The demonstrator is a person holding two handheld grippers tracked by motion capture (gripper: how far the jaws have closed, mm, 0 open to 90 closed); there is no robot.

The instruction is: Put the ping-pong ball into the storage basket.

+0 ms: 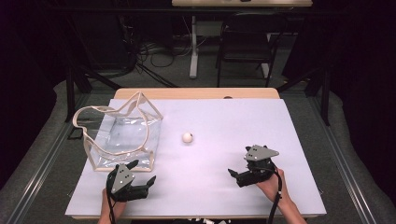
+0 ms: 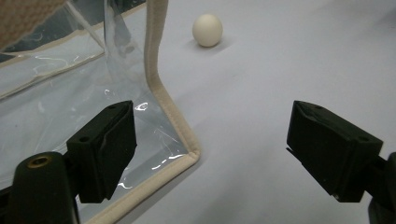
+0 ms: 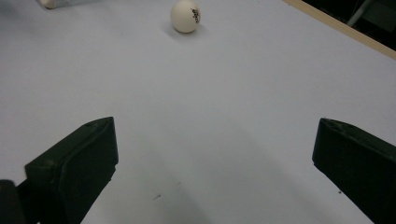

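Note:
A small white ball (image 1: 187, 137) lies alone near the middle of the white table top (image 1: 243, 121). Left of it stands a clear plastic bag (image 1: 122, 135) with beige trim and handles, its mouth open upward. My left gripper (image 1: 144, 171) is open just in front of the bag's near right corner. In the left gripper view the bag's trimmed corner (image 2: 173, 121) sits between the wide-apart jaws of that gripper (image 2: 217, 149), with the ball (image 2: 208, 30) farther off. My right gripper (image 1: 239, 162) is open at the front right, empty, pointing toward the ball (image 3: 185, 16) over bare table (image 3: 215, 163).
The table's wooden far edge (image 1: 196, 93) shows beyond the white sheet. A black chair (image 1: 245, 42) and a white table leg (image 1: 193, 46) stand on the floor behind, amid cables. A corner of the bag (image 3: 51, 3) peeks in at the top left of the right gripper view.

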